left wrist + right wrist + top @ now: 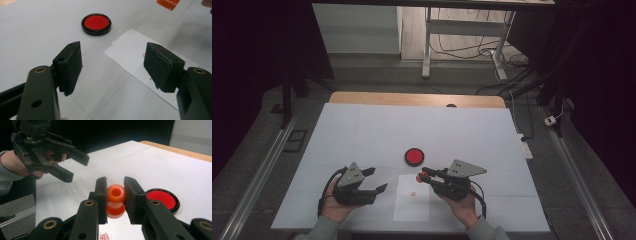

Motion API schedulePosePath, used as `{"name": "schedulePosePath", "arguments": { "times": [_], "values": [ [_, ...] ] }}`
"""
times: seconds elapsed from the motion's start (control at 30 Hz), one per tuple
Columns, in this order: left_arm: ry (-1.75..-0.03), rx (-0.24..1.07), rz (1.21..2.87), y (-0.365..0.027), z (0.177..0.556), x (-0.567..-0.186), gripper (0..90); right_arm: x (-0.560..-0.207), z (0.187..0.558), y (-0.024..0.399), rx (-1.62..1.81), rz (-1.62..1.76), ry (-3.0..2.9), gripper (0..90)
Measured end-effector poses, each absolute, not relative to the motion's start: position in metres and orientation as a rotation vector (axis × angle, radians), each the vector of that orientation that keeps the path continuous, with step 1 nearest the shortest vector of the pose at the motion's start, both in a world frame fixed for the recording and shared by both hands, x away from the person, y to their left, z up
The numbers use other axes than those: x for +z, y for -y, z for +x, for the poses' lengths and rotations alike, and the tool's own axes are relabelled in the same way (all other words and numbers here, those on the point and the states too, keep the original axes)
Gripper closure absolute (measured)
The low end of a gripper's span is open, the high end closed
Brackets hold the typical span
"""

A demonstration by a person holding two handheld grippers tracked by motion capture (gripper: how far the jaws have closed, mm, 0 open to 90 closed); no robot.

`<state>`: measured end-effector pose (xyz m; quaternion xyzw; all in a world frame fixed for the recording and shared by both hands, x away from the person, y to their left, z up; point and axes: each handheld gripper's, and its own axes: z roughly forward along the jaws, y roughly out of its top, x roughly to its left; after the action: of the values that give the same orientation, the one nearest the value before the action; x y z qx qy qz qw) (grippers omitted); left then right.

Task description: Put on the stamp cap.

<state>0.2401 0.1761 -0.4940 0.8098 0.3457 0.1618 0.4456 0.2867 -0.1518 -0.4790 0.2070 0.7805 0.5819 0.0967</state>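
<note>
Orange stamp (116, 200) sits clamped in the right gripper (115, 195) jaws, poised above the paper (412, 202) for printing. The left gripper (112, 67) jaws gape, grasping nothing, beside the red ink pad (414, 156).

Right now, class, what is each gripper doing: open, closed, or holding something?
Left gripper: open, nothing between its jaws.
Right gripper: closed on the orange stamp, held above the paper.

Overhead plus two close jaw-level views
</note>
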Motion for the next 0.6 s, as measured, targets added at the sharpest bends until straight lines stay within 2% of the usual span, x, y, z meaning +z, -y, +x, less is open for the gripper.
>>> {"name": "schedulePosePath", "arguments": {
  "times": [0.6],
  "values": [
    [-0.940,0.395,1.980,-0.217,0.228,-0.504,31.8,-0.479,0.289,0.156,1.714,0.628,-2.307,72.5]
  ]
}}
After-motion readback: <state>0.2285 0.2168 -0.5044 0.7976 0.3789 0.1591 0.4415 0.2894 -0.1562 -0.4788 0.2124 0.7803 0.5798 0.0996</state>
